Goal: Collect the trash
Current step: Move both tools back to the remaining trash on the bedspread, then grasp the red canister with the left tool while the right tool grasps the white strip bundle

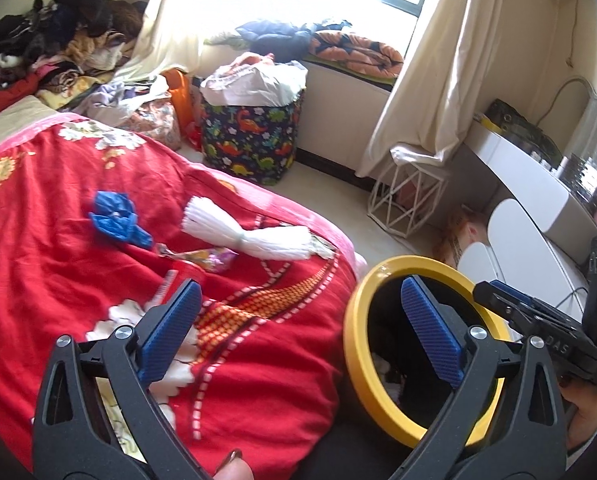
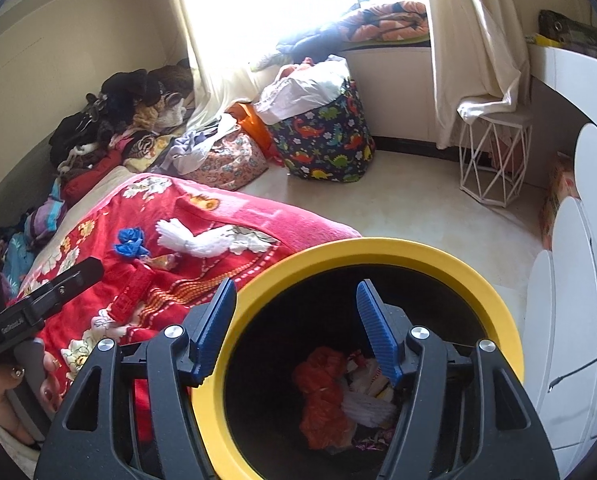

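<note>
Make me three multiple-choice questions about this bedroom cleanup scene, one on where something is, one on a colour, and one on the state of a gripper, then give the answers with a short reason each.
1. Where does the blue crumpled bag lie?
A. on the red blanket
B. inside the bin
C. on the floor by the window

2. What colour is the rim of the trash bin?
A. white
B. yellow
C. green

3. How is the right gripper?
A. shut on a wrapper
B. shut on the bin's rim
C. open, holding nothing

Answers:
1 A: it rests on the blanket beside the white tassel bundle.
2 B: a yellow ring surrounds the dark inside.
3 C: its blue pads stand apart over the bin's mouth, with nothing between them.
</note>
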The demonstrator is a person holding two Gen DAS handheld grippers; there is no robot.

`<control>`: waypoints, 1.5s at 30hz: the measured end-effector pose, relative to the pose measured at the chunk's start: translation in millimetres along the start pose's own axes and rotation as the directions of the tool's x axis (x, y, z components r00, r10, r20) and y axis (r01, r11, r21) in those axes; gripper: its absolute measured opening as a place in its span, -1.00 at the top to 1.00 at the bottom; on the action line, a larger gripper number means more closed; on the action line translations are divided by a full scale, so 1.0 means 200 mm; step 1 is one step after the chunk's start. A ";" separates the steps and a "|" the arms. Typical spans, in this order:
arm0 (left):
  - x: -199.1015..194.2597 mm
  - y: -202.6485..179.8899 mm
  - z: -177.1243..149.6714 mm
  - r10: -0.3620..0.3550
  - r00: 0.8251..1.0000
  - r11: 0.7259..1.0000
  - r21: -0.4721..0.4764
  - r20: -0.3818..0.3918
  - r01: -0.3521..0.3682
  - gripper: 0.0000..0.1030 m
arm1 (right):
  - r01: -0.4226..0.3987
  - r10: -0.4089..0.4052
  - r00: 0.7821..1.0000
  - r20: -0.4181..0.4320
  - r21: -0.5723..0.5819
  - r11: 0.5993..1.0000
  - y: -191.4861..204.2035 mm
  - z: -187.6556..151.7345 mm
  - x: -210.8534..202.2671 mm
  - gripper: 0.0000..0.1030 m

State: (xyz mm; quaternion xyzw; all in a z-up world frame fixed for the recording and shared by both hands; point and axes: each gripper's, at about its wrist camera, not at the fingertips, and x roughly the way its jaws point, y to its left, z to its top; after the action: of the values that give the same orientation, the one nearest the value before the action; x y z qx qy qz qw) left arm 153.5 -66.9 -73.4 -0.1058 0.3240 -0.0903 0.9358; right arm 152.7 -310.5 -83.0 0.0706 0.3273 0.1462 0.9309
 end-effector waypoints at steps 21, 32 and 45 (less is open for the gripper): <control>-0.12 0.32 0.04 0.151 0.986 0.986 -0.085 0.069 -0.145 -0.78 | -0.080 0.081 0.997 -0.008 -0.296 0.952 0.47 0.18 0.20 -0.27; -0.05 0.46 -0.01 0.161 0.987 0.978 -0.130 -0.008 -0.161 -0.78 | -0.109 0.063 0.991 -0.118 -0.436 0.893 0.60 0.22 0.51 -0.26; 0.15 0.50 -0.11 0.090 0.986 0.982 -0.149 -0.144 -0.111 -0.42 | -0.103 -0.082 0.964 -0.253 -0.640 0.762 0.72 0.16 0.95 -0.12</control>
State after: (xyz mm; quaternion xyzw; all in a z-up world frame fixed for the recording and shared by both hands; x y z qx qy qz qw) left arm 173.2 19.0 -134.2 -0.1562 0.3983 -0.0241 0.9035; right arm 282.1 -115.3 -137.9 -0.2734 0.3779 0.2633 0.8444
